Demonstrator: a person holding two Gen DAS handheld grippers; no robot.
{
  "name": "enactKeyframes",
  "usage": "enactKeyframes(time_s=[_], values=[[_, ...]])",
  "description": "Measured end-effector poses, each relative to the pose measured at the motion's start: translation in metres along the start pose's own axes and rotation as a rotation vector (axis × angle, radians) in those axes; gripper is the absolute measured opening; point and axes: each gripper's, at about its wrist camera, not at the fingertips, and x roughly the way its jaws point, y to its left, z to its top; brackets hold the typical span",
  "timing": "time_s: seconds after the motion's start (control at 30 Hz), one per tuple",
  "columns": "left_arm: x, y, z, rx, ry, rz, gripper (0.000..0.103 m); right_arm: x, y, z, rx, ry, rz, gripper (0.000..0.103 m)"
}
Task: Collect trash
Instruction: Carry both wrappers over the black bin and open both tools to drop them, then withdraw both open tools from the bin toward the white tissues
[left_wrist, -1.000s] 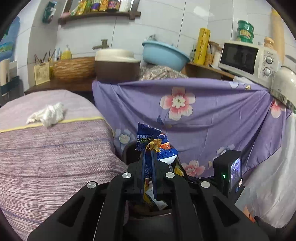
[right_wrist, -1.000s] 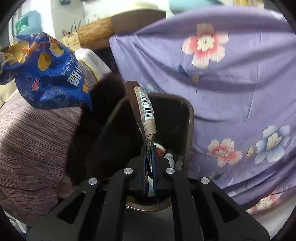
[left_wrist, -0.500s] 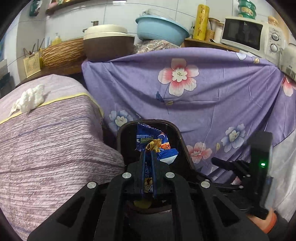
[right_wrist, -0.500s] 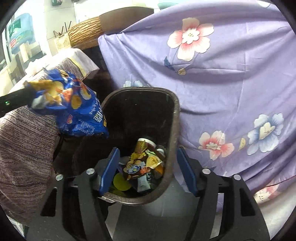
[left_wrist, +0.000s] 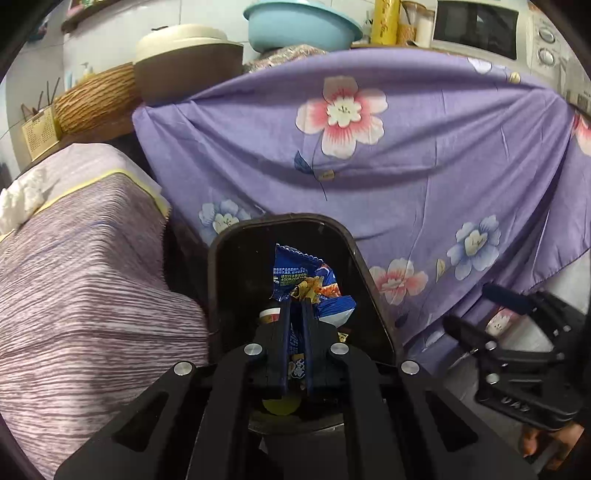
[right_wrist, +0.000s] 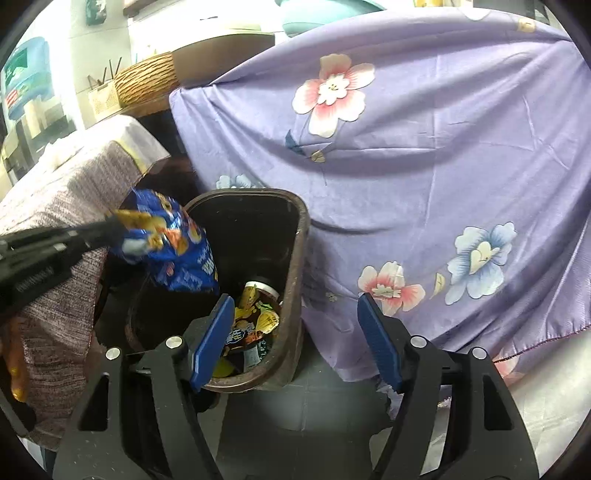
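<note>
The left tool is closed tight on a crumpled blue snack bag, the foil pinched between its blue pads, with the bag's printed top sticking up past the fingertips toward 12 o'clock. In the left wrist view the bag hangs directly over the mouth of the dark trash bin, whose rounded rim frames it on all sides. Seen from the right wrist, the same left tool reaches in from 9 o'clock, and the snack bag droops over the bin's left rim, partly above the opening.

The right tool has just been opening its jaws and now stands wide, with nothing between its blue pads. Its left pad sits over the near part of the trash bin, while the right pad lies outside the rim toward 3 o'clock, in front of the purple floral cloth. Inside the bin, toward 12 o'clock from the left pad, lies a heap of mixed wrappers and a small cup with a pale rim.

In the left wrist view the right tool appears at 3 o'clock from the bin, apart from it, with part of a hand behind it. A striped mauve cover lies at 9 o'clock of the bin, just beside it.
</note>
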Motion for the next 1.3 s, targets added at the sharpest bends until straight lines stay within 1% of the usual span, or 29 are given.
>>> enactKeyframes(time_s=[0.4, 0.43, 0.5, 0.53, 0.57, 0.63, 0.77, 0.97, 1.07, 1.13, 1.3], values=[[0.026, -0.005, -0.009, 0.034, 0.068, 0.012, 0.008, -0.002, -0.014, 0.002, 0.034, 0.002, -0.037, 0.070], [0.028, -0.005, -0.010, 0.037, 0.076, 0.012, 0.010, -0.002, -0.015, 0.002, 0.036, 0.002, -0.037, 0.070], [0.030, -0.007, -0.012, 0.043, 0.086, 0.014, 0.035, -0.003, -0.016, 0.002, 0.042, 0.000, -0.039, 0.070], [0.029, -0.007, -0.013, 0.045, 0.079, 0.018, 0.056, -0.004, -0.016, 0.002, 0.043, 0.000, -0.040, 0.071], [0.026, -0.008, -0.013, 0.043, 0.060, 0.026, 0.067, -0.004, -0.016, 0.001, 0.044, -0.001, -0.042, 0.074], [0.021, -0.009, -0.013, 0.044, 0.043, 0.023, 0.069, -0.005, -0.017, 0.002, 0.046, -0.006, -0.046, 0.079], [0.012, -0.009, -0.013, 0.036, 0.039, 0.023, 0.076, -0.006, -0.018, 0.003, 0.049, -0.009, -0.051, 0.080], [-0.029, -0.007, -0.010, 0.005, -0.036, 0.006, 0.089, -0.006, -0.015, 0.006, 0.046, -0.012, -0.047, 0.082], [-0.056, -0.008, -0.006, 0.000, -0.087, -0.004, 0.096, -0.006, -0.012, 0.008, 0.053, -0.012, -0.029, 0.082], [-0.075, -0.008, -0.002, 0.006, -0.119, -0.009, 0.097, -0.007, -0.008, 0.011, 0.053, -0.014, -0.014, 0.082], [-0.113, -0.004, 0.003, 0.018, -0.162, -0.003, 0.097, -0.013, 0.007, 0.019, 0.029, -0.031, 0.020, 0.082]])
